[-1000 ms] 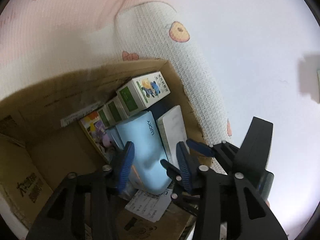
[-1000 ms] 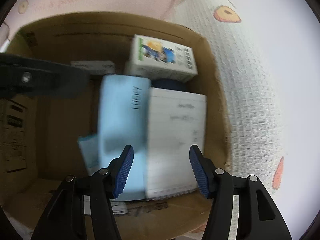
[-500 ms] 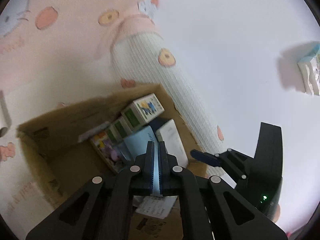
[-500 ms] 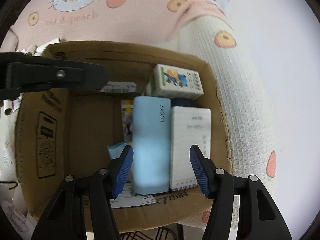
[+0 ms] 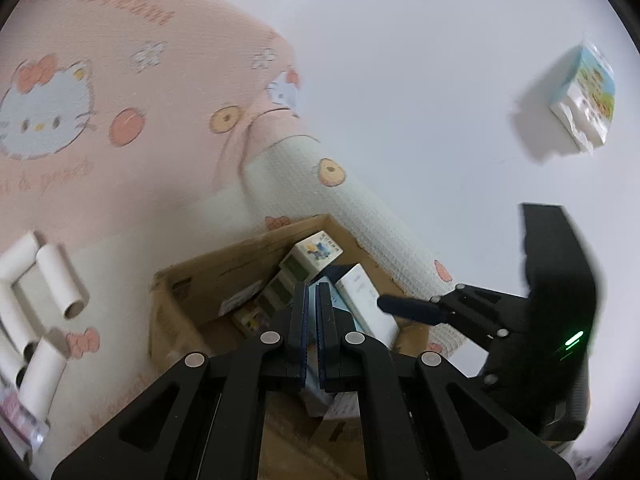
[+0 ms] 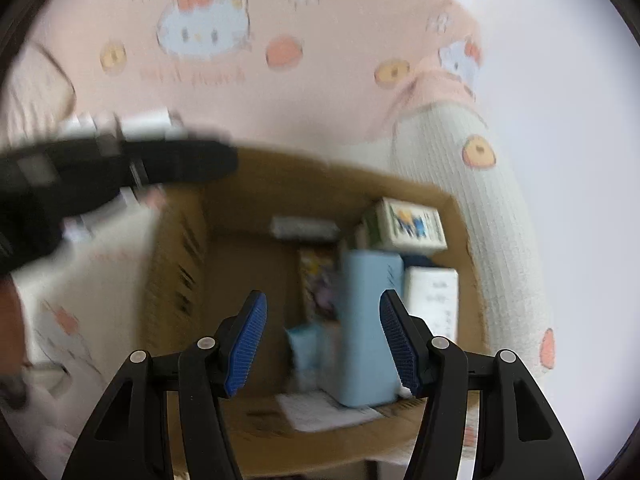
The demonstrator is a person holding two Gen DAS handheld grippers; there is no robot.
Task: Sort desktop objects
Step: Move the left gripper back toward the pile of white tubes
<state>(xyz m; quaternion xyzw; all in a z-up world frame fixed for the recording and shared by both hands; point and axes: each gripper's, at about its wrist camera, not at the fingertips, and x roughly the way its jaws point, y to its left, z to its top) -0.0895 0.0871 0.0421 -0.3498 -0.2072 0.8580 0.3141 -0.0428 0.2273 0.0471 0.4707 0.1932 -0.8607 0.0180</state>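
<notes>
Cardboard box (image 6: 452, 208) ahead of both grippers holds the stiff, light-looking blue case (image 6: 366, 320); right hand-held gripper (image 6: 322, 344) gapes, left hand-held gripper (image 5: 311, 316) is pressed together, empty; grip its long sides

Both tools are matte black plastic with triangular cut-outs and round silver screw heads. The right gripper (image 6: 322, 344) carries ribbed blue pads (image 6: 246, 340), and a green light (image 5: 575, 337) glows on its housing. The left gripper (image 5: 311, 312) has dark blue pads.

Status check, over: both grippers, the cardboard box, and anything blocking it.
Left gripper shut, empty, above the cardboard box. Right gripper open, empty. Light blue case and white boxes lie packed inside. Nothing blocks the opening.
</notes>
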